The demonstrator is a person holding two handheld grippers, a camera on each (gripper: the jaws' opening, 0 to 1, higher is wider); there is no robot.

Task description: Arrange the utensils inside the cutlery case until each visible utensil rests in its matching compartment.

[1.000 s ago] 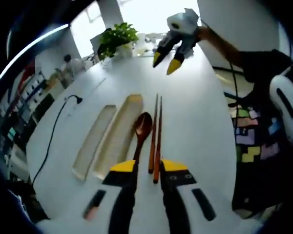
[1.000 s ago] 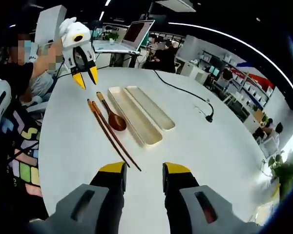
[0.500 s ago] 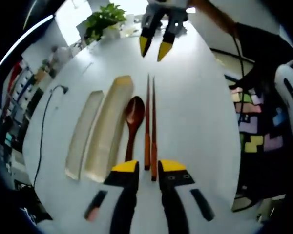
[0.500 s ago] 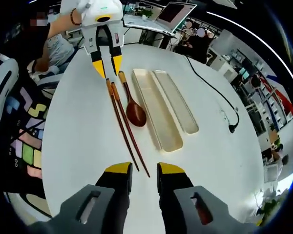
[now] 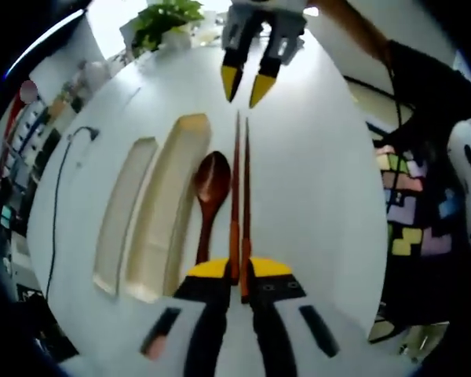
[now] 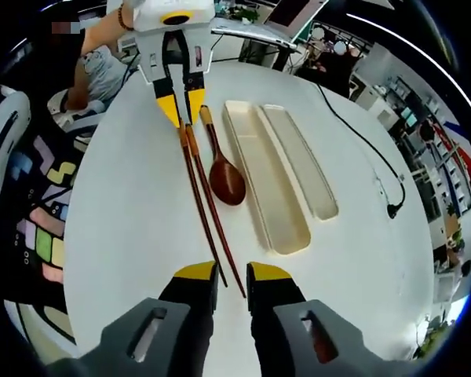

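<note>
Two brown chopsticks [image 5: 239, 181] [image 6: 204, 204] lie side by side on the white table, lengthwise between my two grippers. A brown wooden spoon [image 5: 211, 184] [image 6: 226, 179] lies beside them, next to the wide beige case tray [image 5: 169, 208] [image 6: 263, 184] and its narrow beige part [image 5: 122, 204] [image 6: 302, 161], both holding nothing. My left gripper [image 5: 239, 272] [image 6: 182, 111] has its yellow-tipped jaws closed in on one end of the chopsticks. My right gripper [image 6: 232, 276] [image 5: 245, 85] stands open at the other end, jaws narrowly apart.
A black cable [image 5: 59, 196] [image 6: 361, 133] runs across the table past the case. A potted plant [image 5: 169, 16] and a laptop [image 6: 286, 12] stand at opposite table ends. A seated person's arm and patterned clothing [image 6: 43, 204] are alongside the table.
Both grippers have come down toward the chopsticks' opposite ends and narrowed their jaws. The left jaws have closed onto the chopsticks. Utensils and case stay where they were.
</note>
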